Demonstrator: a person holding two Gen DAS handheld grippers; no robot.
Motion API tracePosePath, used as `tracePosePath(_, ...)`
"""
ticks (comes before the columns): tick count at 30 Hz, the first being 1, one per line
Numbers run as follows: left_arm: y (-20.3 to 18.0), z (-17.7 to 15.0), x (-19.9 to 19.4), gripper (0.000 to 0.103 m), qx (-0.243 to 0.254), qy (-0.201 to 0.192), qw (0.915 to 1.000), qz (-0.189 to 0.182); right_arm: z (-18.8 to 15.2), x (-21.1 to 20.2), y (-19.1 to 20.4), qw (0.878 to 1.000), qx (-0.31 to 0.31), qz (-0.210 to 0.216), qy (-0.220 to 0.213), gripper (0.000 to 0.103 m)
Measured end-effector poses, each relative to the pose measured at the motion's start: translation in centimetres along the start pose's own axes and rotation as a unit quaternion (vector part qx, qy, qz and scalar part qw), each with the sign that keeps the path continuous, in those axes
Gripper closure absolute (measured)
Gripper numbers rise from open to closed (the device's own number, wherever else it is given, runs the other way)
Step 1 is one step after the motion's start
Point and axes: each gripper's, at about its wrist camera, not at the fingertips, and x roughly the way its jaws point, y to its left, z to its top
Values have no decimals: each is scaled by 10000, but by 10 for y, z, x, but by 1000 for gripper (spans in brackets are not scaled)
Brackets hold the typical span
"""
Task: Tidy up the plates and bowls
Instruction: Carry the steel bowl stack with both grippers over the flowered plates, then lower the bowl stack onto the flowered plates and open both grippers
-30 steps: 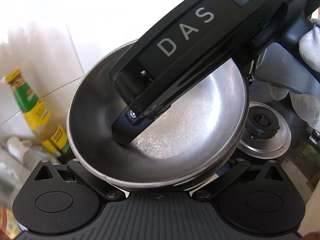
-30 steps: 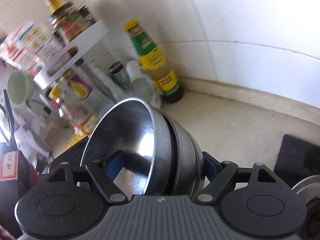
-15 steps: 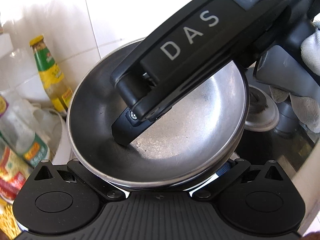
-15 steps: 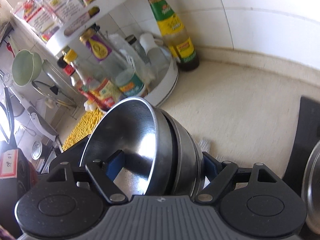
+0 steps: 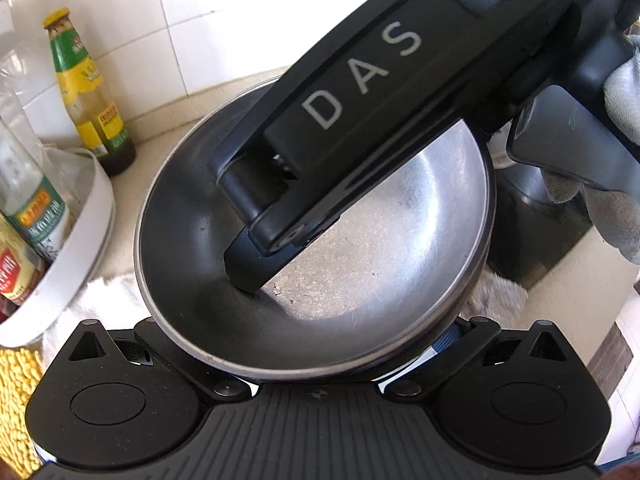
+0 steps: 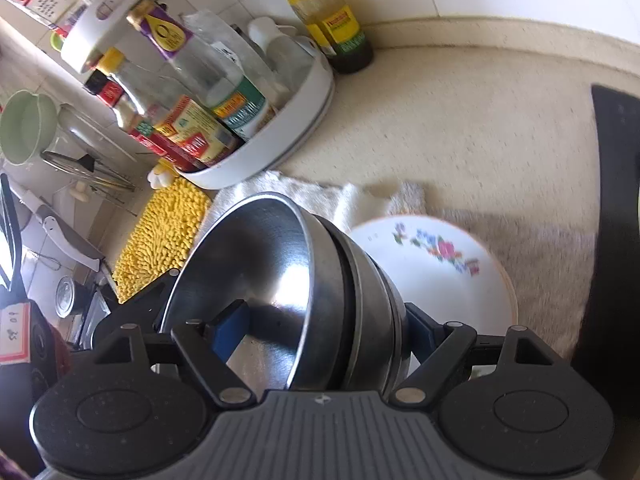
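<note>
A stack of nested steel bowls (image 5: 360, 248) fills the left wrist view, seen from its open side. It also shows in the right wrist view (image 6: 320, 292), tilted on edge. My right gripper (image 6: 320, 320) is shut on the stack's wall, one blue-padded finger inside the top bowl (image 6: 230, 326) and one outside. My left gripper (image 5: 316, 344) grips the stack's near rim from the other side; its fingertips are hidden under the bowls. A white plate with a flower pattern (image 6: 440, 264) lies on a towel just below and beyond the stack.
A white round rack (image 6: 280, 140) with sauce bottles stands at the left on the beige counter. A green-labelled bottle (image 6: 324, 12) stands by the tiled wall. A yellow mat (image 6: 160, 236) and white towel (image 6: 312, 192) lie on the counter. A black stove edge (image 6: 616, 200) is at the right.
Both grippers have carried the bowl stack down and toward the counter. The bottle rack has come closer, and the flowered plate and towel have come into view under the stack.
</note>
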Motion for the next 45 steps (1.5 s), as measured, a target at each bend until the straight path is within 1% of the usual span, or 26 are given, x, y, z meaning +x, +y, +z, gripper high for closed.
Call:
tracePosePath(5,-3,-10,11,0,84,127,9999,-41,-11,10,-9,9999,113,-12,8,20)
tracePosePath(11,-2,-15,22,0,108,246,9996,-13,-14,18,-15,9998,175,13,14,20)
tracePosePath(15,0,-16,23,0,16,225,9997,-61,-14,18,-14,9999,154,7,24,20)
tracePosePath(22,1,-12,20,0,-5,228,9997,-12,-12,19,-15,9999,136,-18,35,20)
tracePosePath(24,-1,-13,21,0,5,225,9997,-3,-10,20,-16,9999,110,-19,14,20)
tracePosePath(25,0,-11,30,0,15,225,9997,7,-10,20,-16,10000,82,-22,-5,20)
tracePosePath(30,-5,-11,30,0,71,175,9997,147,-7,22,-19,9999,51,18,-127,20)
tracePosePath(34,-5,-10,33,0,158,139,9994,257,-8,23,-18,9999,19,73,-90,19)
tracePosePath(37,-4,-11,32,0,124,149,9993,317,-10,22,-15,9999,-21,67,-88,19)
tracePosePath(41,-3,-14,27,0,75,176,9993,314,-10,12,-15,9997,-35,81,-228,19)
tracePosePath(45,-1,-17,20,0,42,145,9995,276,-10,1,-15,9994,-63,3,-349,18)
